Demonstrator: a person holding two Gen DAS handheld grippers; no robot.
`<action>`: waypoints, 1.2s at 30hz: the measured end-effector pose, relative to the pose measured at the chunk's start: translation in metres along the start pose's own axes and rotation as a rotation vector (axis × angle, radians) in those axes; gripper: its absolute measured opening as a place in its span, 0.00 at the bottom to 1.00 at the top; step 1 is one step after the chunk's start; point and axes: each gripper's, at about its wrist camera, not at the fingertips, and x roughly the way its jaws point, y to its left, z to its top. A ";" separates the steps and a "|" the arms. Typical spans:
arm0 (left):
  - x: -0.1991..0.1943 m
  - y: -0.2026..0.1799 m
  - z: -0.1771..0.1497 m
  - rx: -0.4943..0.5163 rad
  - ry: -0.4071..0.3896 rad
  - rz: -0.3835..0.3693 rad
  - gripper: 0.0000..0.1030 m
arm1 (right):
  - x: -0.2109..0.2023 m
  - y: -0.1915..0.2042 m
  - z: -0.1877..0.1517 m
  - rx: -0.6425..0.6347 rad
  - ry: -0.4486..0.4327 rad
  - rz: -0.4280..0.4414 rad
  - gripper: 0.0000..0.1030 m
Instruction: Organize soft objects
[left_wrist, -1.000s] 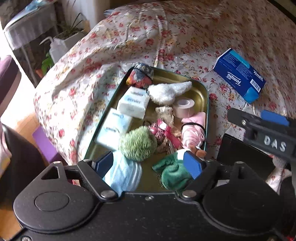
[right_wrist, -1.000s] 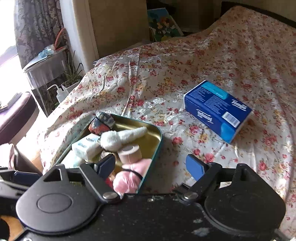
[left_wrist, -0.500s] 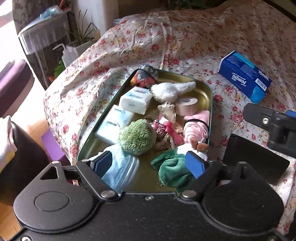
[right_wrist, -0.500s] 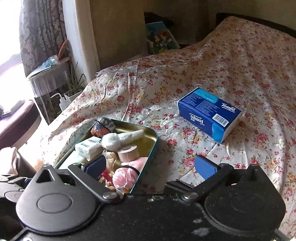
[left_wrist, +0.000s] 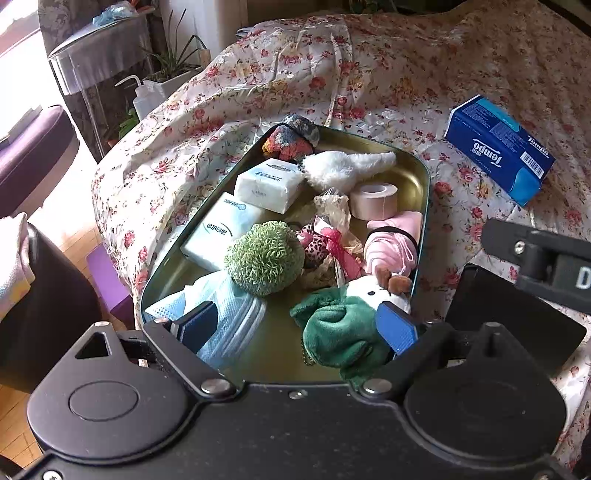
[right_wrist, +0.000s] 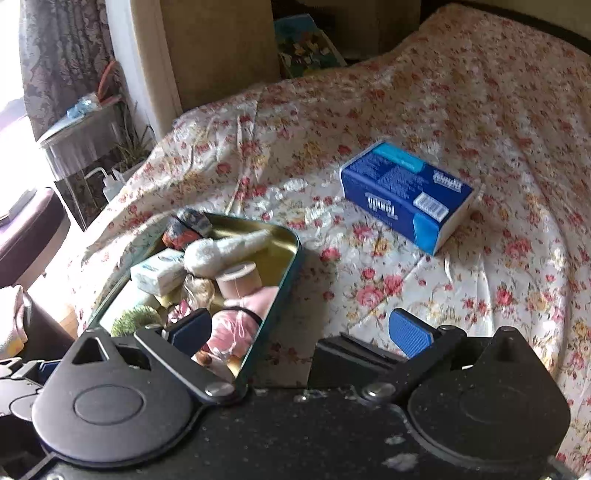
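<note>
Currently, both sets of tongs stand open and hold nothing. Your left tongs (left_wrist: 297, 326) hover over the near end of the metal tray (left_wrist: 424, 173), angled down; their jaws have just been opening, with bare tray floor between them, the blue face mask (left_wrist: 229, 314) at the left pad and the green plush toy (left_wrist: 343, 328) at the right pad. No pad presses on either item. Your right tongs (right_wrist: 301, 330) have also just opened wide, and straddle the tray's right rim and the floral bedspread (right_wrist: 480, 110).

The soft objects are gathered in the tray, which rests on the bed: two white tissue packs (left_wrist: 267, 181), a green scrubby ball (left_wrist: 266, 258), a white plush piece (left_wrist: 347, 166), a roll of tape (left_wrist: 373, 195) and a pink bundle (left_wrist: 395, 243). The tray serves to keep loose, compressible items from scattering over the bedspread.

One item remains outside: the blue tissue package (right_wrist: 406, 195) lies alone on the bedspread, well apart from the tray. Judged from this layout, it is the likely candidate for your right tongs. Grip it across its short sides; it may dent under pressure.
</note>
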 end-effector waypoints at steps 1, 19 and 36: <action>0.000 -0.001 -0.001 0.004 0.000 0.003 0.88 | 0.002 0.000 -0.001 0.003 0.012 0.001 1.00; 0.002 -0.012 -0.003 0.039 -0.025 0.032 0.88 | 0.008 -0.003 -0.002 0.006 0.049 0.007 1.00; 0.006 -0.012 -0.004 0.031 -0.004 0.034 0.88 | 0.011 -0.002 -0.004 -0.006 0.058 0.013 1.00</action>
